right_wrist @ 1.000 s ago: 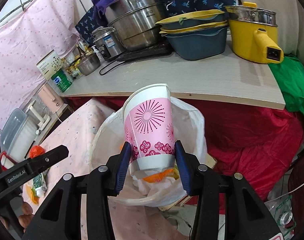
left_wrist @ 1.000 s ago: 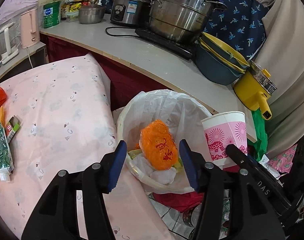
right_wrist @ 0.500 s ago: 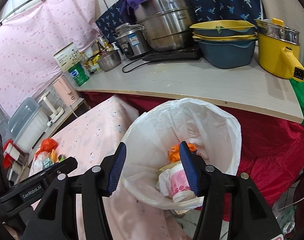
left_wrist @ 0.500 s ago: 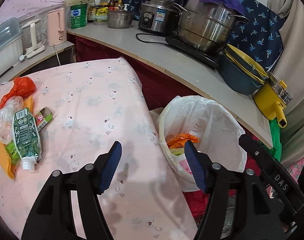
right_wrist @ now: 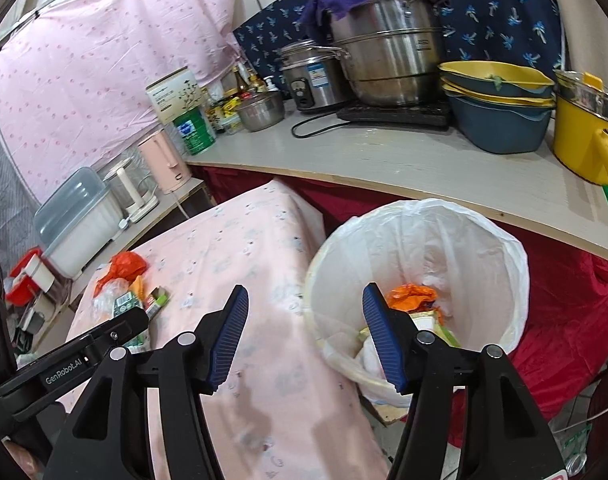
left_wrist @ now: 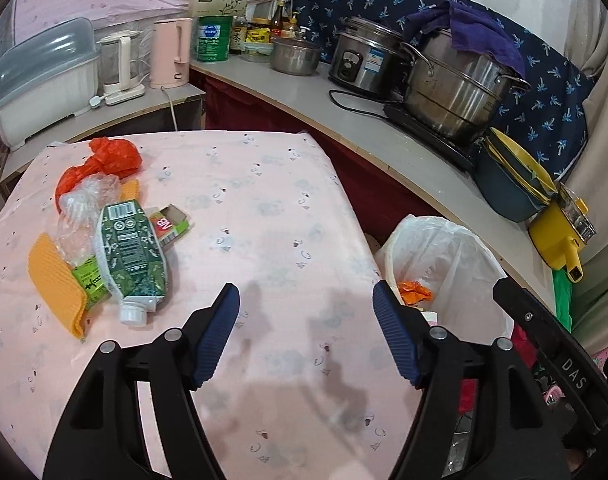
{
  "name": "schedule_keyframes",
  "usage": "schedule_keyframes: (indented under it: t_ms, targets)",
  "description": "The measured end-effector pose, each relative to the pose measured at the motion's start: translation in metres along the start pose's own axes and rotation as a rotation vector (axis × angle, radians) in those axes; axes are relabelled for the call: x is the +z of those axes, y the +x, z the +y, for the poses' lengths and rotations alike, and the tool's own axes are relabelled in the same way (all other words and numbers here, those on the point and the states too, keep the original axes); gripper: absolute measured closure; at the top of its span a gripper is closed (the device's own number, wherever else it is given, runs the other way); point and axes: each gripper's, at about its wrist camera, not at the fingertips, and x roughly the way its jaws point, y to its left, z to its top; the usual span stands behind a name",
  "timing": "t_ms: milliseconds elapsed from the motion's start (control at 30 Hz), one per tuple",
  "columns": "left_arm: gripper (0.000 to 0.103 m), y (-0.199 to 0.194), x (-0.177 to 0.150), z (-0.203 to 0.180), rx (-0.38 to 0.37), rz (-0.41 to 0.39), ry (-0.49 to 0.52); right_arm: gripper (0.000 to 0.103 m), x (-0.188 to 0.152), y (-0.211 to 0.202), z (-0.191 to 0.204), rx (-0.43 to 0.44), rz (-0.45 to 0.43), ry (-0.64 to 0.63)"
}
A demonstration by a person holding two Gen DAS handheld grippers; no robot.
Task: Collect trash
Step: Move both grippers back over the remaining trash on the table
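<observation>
1. While my left claw [left_wrist: 305,336] is hovering over the pink desk [left_wrist: 272,208] with its jaws standing apart and nothing between them, having just been opening, I am looking at the trash pile at the desk's left side: an orange corrugated sheet [left_wrist: 52,280], a clear crinkled bag [left_wrist: 80,204], a red plastic bag [left_wrist: 104,160], a green pouch [left_wrist: 130,248] with a white cap, and a small torn carton [left_wrist: 172,224].
2. Since these pieces are overlapping, I am judging that closing on the pouch could be dragging the sheet or the clear bag along, and a half-caught piece could be dropping to the floor on the way across.
3. The pouch looks slick and floppy, so I am expecting it could be slipping out of a shallow pinch.
4. My right claw [right_wrist: 305,336] is also standing apart and empty, its jaws having just been opening, straddling the desk edge and the bin rim.
5. The white-lined bin [right_wrist: 483,232] is standing just beside the desk's right edge, holding orange wrapping [right_wrist: 411,294], white crumpled bits and a pink cup [left_wrist: 429,316] barely showing.
6. The liner is sitting loosely, so I am judging a claw brushing it could be pulling it inward.
</observation>
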Motion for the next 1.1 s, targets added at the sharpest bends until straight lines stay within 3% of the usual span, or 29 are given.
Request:
schedule_keyframes:
  t_ms: [700,1100]
  targets:
    - [0.037,-0.05,-0.006,0.137,0.152,-0.066,-0.185,0.044,-0.037,0.033,0.143,0.141,0.116,-0.218]
    - [0.036,-0.054,-0.009,0.199,0.235,-0.054,-0.249,0.03,-0.065,0.075,0.21,0.198,0.21,-0.307]
